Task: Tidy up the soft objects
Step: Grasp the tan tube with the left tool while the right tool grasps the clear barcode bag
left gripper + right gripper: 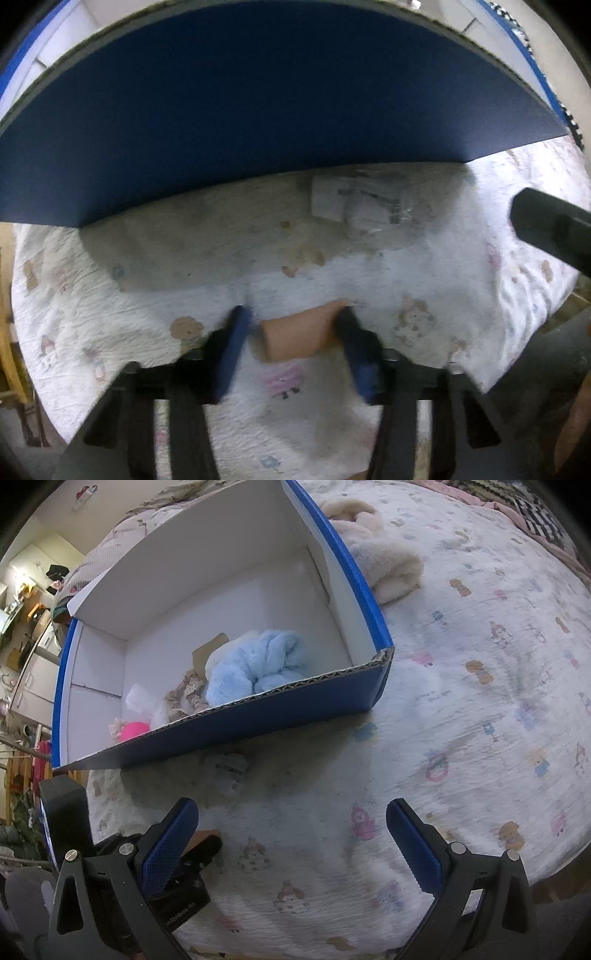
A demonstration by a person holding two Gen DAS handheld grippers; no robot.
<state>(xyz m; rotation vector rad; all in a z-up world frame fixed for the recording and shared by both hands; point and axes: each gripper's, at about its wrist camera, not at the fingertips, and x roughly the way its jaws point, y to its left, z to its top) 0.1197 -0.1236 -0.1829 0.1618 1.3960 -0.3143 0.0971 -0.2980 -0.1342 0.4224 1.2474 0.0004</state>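
Tan piece (295, 338) blurred, blue box (258, 122) cut off, printed wrapper (364, 203) unreadable

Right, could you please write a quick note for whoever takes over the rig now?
Left gripper: jaws straddle a tan piece on the sheet, small gap at one pad, not gripped yet.
Right gripper: open, empty, over the sheet.
Done: blue fluffy item, beige scrunchie, pink ball in the blue box.
To do: tan piece, cream fluffy item beyond the box, clear packet in front of it.
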